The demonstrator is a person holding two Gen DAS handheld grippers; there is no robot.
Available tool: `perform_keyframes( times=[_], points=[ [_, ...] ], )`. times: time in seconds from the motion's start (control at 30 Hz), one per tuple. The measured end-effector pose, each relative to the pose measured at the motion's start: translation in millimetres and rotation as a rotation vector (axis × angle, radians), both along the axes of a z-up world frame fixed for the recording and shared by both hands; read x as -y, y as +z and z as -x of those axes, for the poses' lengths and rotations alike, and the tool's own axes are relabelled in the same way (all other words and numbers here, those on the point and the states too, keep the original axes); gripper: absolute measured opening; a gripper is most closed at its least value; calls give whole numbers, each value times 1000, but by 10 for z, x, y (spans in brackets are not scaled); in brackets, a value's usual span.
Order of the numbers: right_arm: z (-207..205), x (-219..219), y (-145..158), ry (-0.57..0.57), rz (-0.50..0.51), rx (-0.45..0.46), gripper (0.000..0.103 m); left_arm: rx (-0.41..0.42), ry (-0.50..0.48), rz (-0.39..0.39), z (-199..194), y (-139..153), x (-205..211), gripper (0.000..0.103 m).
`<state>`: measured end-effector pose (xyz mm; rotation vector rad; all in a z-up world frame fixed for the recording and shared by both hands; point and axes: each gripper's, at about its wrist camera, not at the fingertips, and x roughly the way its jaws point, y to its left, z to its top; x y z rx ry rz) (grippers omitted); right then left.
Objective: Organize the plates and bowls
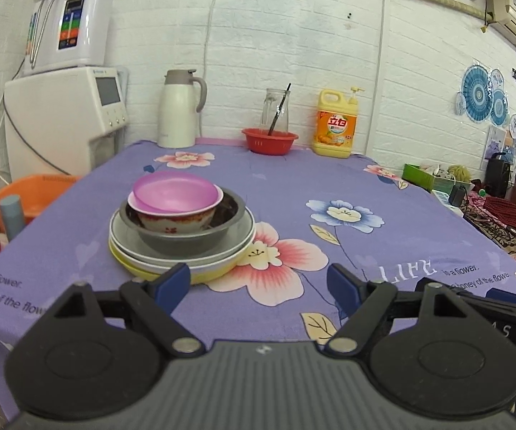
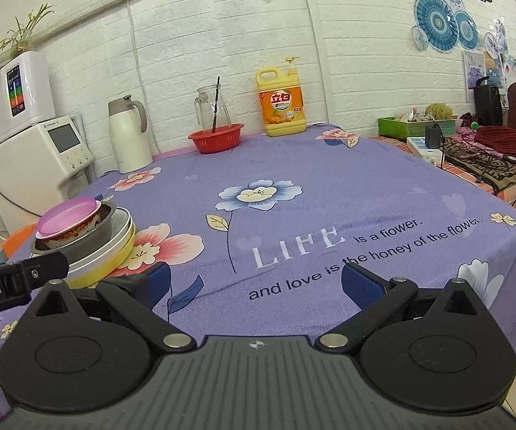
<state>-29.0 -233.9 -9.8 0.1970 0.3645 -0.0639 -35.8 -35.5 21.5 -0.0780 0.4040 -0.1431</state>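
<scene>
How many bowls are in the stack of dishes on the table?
2 visible: a patterned ceramic bowl, under the pink plate, sitting inside a grey metal bowl. The plate may hide more.

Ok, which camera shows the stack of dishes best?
The left wrist view: the stack of dishes sits near centre, every layer visible. The right wrist view has it at the left edge, partly hidden behind the left gripper.

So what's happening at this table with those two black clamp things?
A person holds two grippers, both open and empty. The left gripper hovers just in front of a dish stack: pink plastic bowl in a patterned ceramic bowl, in a grey metal bowl, on white and yellow plates. Nothing is gripped.
</scene>
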Motion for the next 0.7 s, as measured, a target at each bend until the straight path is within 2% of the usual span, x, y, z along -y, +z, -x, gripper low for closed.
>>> perform_keyframes(
  times=[0.07, 0.23, 0.7],
  points=[
    [-7, 17, -9, -1, -4, -5, 103, -20, 13, -7, -25, -22, 3, 80],
    [-27, 15, -54, 11, -8, -23, 103, -21, 45, -96, -38, -60, 81, 80],
    [-49, -54, -37, 32, 4, -35, 103, -11, 35, -41, -23, -17, 3, 80]
  ],
)
